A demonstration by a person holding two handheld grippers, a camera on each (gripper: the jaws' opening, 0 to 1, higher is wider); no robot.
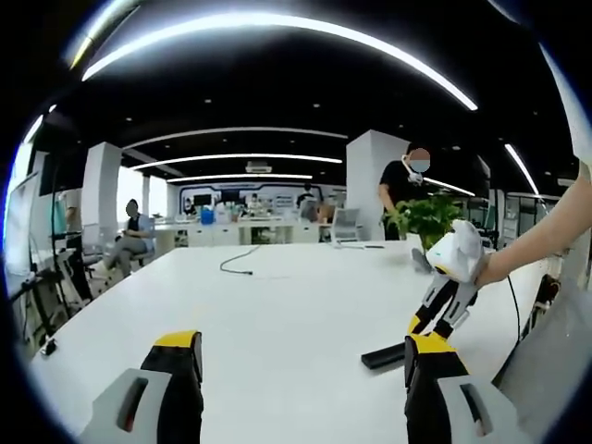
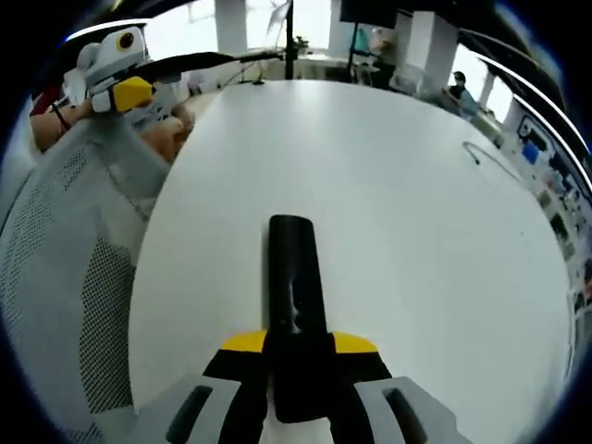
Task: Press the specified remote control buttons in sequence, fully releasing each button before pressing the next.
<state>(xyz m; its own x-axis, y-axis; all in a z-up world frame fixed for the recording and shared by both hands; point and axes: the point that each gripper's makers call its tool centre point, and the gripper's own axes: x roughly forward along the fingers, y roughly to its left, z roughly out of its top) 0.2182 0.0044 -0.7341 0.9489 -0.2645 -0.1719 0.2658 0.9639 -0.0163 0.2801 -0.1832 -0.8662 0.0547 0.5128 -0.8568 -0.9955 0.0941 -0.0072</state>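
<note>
The white table (image 1: 277, 305) spreads wide under both my claws, its long top mostly bare. On its far side a black cable (image 1: 242, 263) lies loose, and near the far right corner stands a green plant (image 1: 427, 218). People sit and stand beyond the far edge. A mesh chair (image 2: 69, 277) sits just off the near edge in my right gripper view. My left gripper (image 1: 301, 365) hangs over the near edge with its jaws wide apart, holding nothing. My right gripper (image 2: 298, 356) has its jaws closed in narrow on the near end of the remote (image 2: 294, 287), which lies flat by the near edge, pointing away from me.
</note>
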